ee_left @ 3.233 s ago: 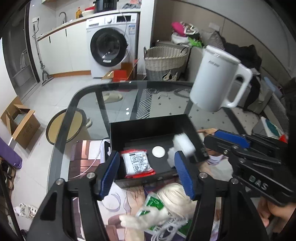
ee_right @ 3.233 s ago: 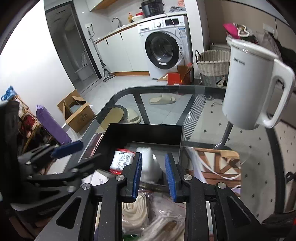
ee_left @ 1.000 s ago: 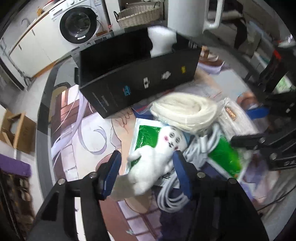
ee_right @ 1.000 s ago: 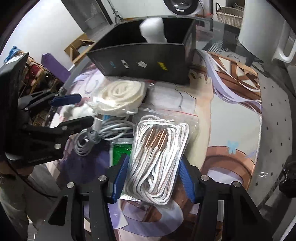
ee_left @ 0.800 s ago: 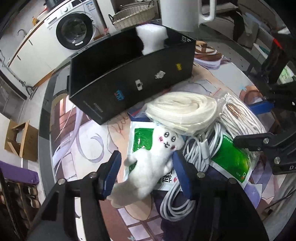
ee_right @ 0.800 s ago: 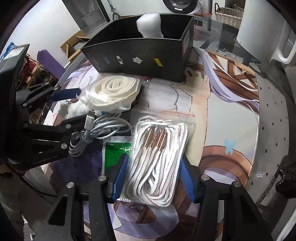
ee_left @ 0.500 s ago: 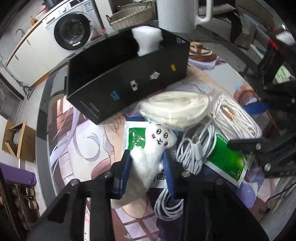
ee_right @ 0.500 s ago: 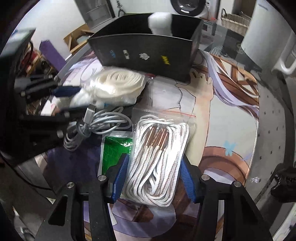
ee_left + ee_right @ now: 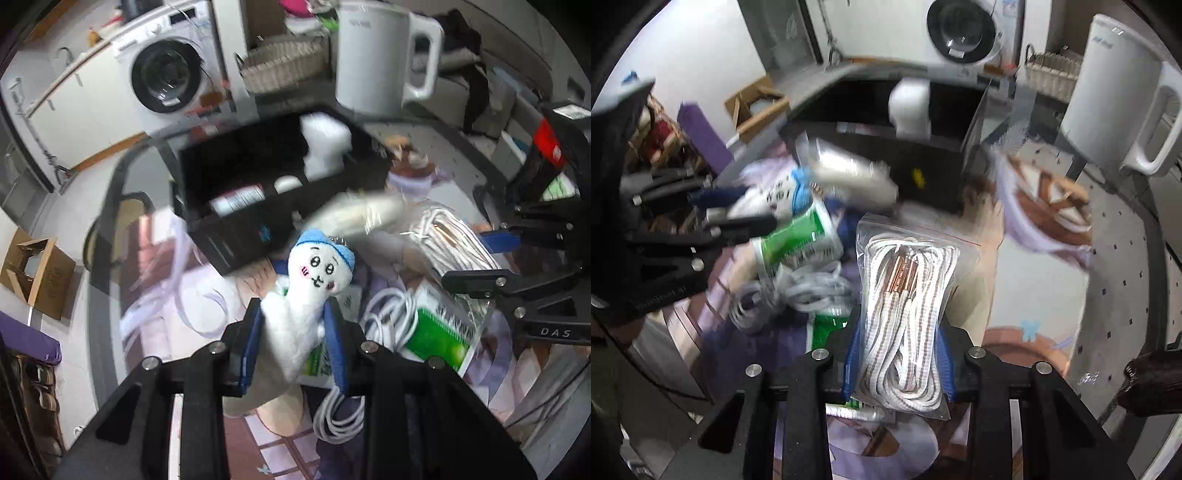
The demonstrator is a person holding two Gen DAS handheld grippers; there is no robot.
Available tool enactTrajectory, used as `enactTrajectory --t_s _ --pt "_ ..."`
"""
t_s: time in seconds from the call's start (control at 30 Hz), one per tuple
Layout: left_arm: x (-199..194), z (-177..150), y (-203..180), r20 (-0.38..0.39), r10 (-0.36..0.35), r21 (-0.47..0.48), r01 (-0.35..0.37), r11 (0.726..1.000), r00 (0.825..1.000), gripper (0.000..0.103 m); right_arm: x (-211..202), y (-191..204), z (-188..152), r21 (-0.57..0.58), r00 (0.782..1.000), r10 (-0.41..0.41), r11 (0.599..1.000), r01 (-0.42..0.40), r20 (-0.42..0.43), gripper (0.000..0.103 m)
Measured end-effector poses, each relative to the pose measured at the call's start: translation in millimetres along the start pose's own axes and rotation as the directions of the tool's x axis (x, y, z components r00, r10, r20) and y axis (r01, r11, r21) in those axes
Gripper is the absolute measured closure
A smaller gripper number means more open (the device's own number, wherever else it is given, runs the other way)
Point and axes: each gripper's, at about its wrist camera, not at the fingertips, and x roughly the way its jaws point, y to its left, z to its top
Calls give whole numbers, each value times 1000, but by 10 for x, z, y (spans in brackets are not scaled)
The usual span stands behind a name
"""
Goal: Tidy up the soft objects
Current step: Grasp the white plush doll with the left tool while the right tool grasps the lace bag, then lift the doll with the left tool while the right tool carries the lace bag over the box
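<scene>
The left tool [image 9: 293,325] is clenched on a little white plush toy [image 9: 301,295] with a blue cap and a drawn face, and the toy sits squeezed between the two blue pads, up off the tabletop [image 9: 1115,266]. Its head pokes out past the tips of the tool. The right tool [image 9: 899,354] has just been closing, and its blue pads now press on both sides of a clear bag of white laces [image 9: 905,306] (the lace ends are shiny copper). The bag stands up between the pads. Below the tools lies a pile of soft stuff on a picture mat: a green and white packet [image 9: 439,332], a coiled white cable [image 9: 373,321], and a bag of cream-colored string [image 9: 358,218], which looks blurry. The cable lies just beside the green packet. A black box [image 9: 280,184] stands farther in on the tabletop, behind the pile. In it are a white fluffy thing [image 9: 325,147] at its right end, a small round white thing and a red and white packet [image 9: 236,195]. A big white kettle [image 9: 380,55] stands behind the box, toward the far edge of the tabletop. Past the tabletop there is a washing machine [image 9: 166,74] and a woven basket [image 9: 280,66] on the floor.
</scene>
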Motion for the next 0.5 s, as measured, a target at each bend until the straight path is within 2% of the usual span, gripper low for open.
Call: enactTrajectory --t_s 0.23,0.33,0.5 --pt "-253 117 114 123 -2 -51 8 999 992 72 -220 19 86 32 992 -22 999 18 123 69" --pt "-377 157 125 179 -15 -54 24 998 984 72 -393 56 130 21 979 -23 1000 19 204 69" --pt "-466 167 166 222 0 -77 18 997 975 72 -686 150 177 5 940 -33 999 33 338 69"
